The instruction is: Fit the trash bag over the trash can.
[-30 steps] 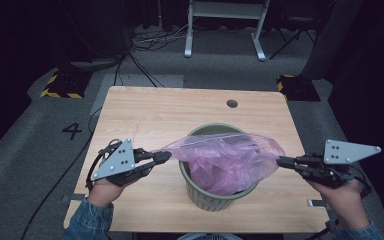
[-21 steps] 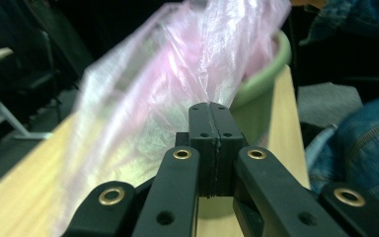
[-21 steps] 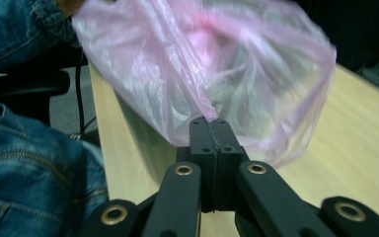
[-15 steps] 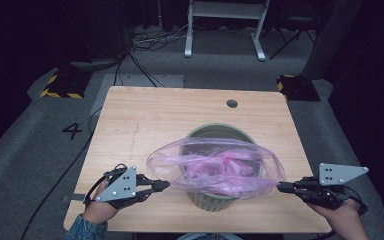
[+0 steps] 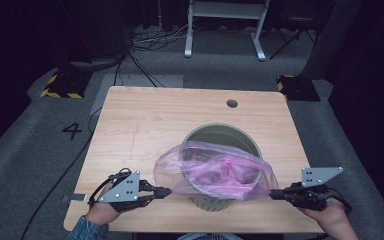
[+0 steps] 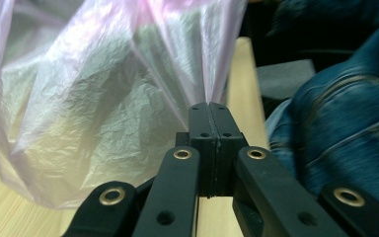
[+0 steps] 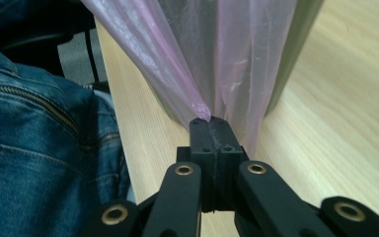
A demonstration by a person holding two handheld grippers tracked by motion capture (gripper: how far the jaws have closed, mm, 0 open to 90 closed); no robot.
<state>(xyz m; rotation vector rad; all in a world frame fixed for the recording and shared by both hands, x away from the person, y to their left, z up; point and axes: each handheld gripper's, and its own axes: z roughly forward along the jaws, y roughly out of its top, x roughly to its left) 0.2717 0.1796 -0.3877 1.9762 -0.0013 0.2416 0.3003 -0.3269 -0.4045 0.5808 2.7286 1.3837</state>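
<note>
A thin pink plastic bag (image 5: 215,172) is stretched open over the front half of a round olive-green bin (image 5: 222,137) on the wooden table. My left gripper (image 5: 166,191) is shut on the bag's left edge, low beside the bin. In the left gripper view the closed jaws pinch the pink bag (image 6: 103,89) at their tips (image 6: 209,106). My right gripper (image 5: 274,194) is shut on the bag's right edge near the table's front right corner. The right gripper view has the pink film (image 7: 212,54) running up from the shut gripper tips (image 7: 209,121), with the bin's wall (image 7: 296,44) behind it.
The wooden table (image 5: 145,125) has a small round cable hole (image 5: 232,103) at the back right. A white table frame (image 5: 225,25) and cables lie on the grey floor beyond. Blue denim legs (image 7: 34,148) sit close to the table's front edge.
Both grippers have come down toward the table and the front edge, drawing the bag's mouth lower over the bin's front rim. Both stay shut on the bag.
</note>
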